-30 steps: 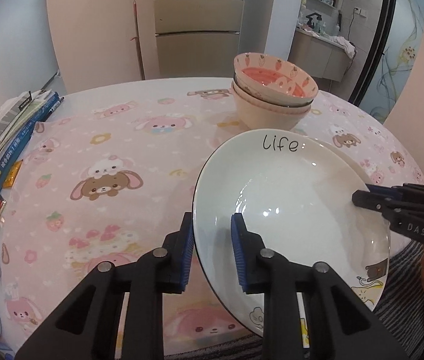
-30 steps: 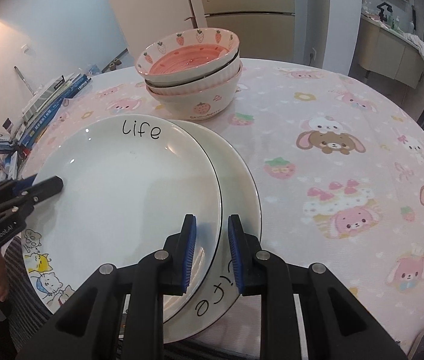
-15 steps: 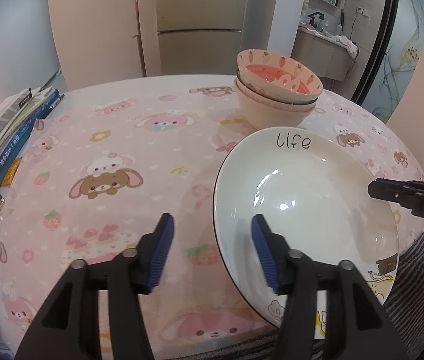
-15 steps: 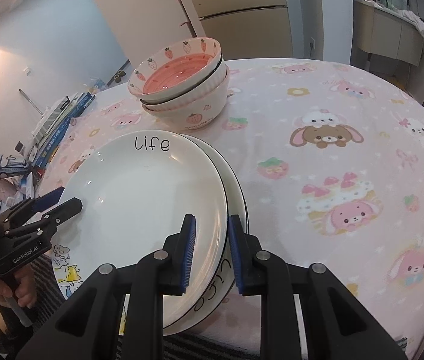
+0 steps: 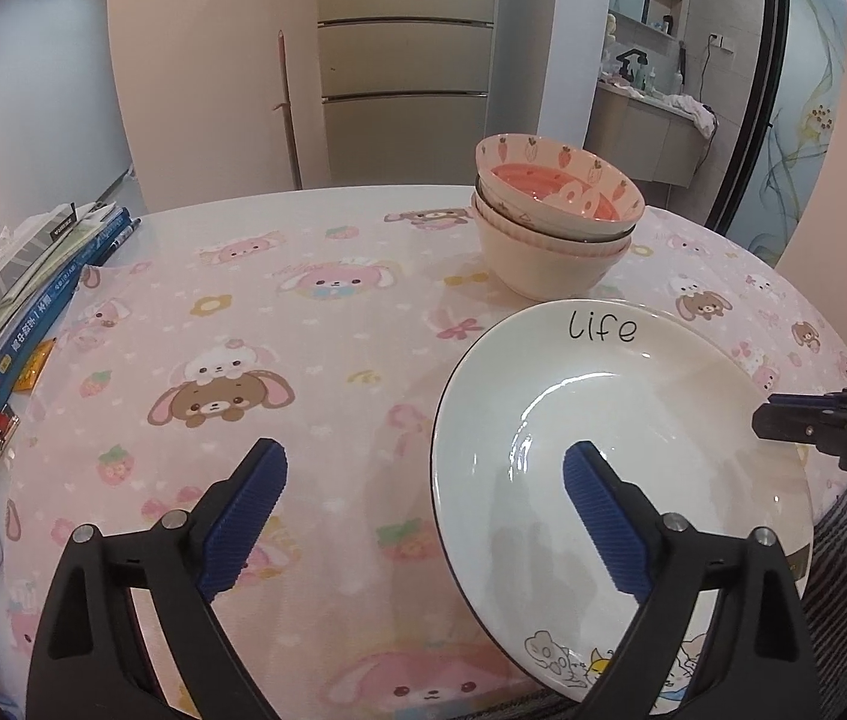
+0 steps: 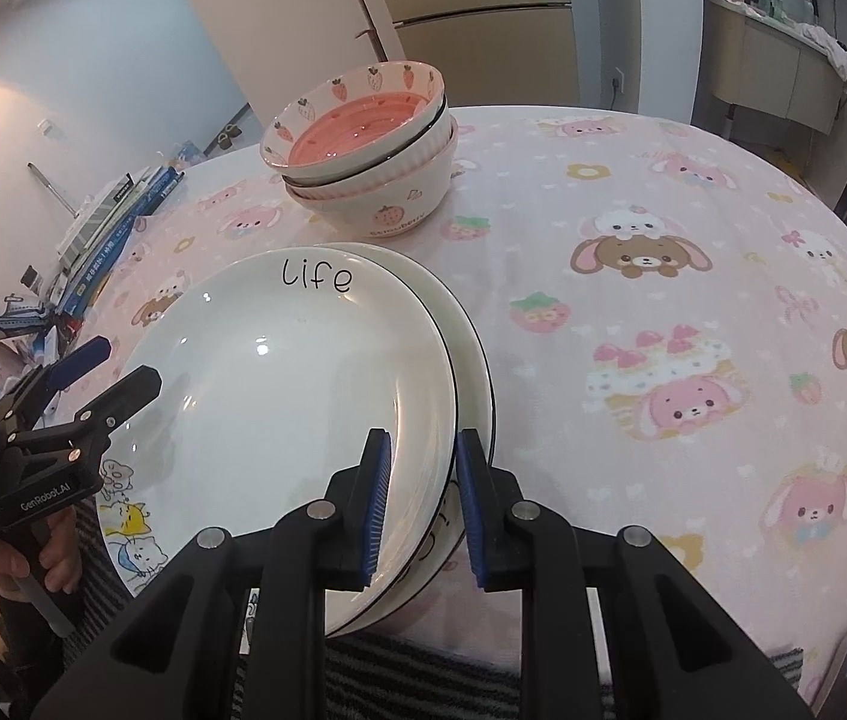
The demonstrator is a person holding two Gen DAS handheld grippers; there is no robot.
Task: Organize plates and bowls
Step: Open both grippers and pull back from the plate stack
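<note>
A: Top plate (image 6: 279, 396): sits on lower plate (image 6: 471, 360), shifted left of it, both at near tabletop (image 6: 633, 228) edge. Why offset?

B: Not yet squared, likely. Right hand-held gripper (image 6: 420, 501) clamped on top plate's right rim, steadying it.

A: Left hand-held gripper (image 5: 423, 516)?

B: Jaws just opening, now wide apart, straddling top plate's left rim, no contact. Released, judged.

A: Bowls (image 5: 555, 222)?

B: Nested stack, just behind plates; grouped by kind, presumably.
</note>
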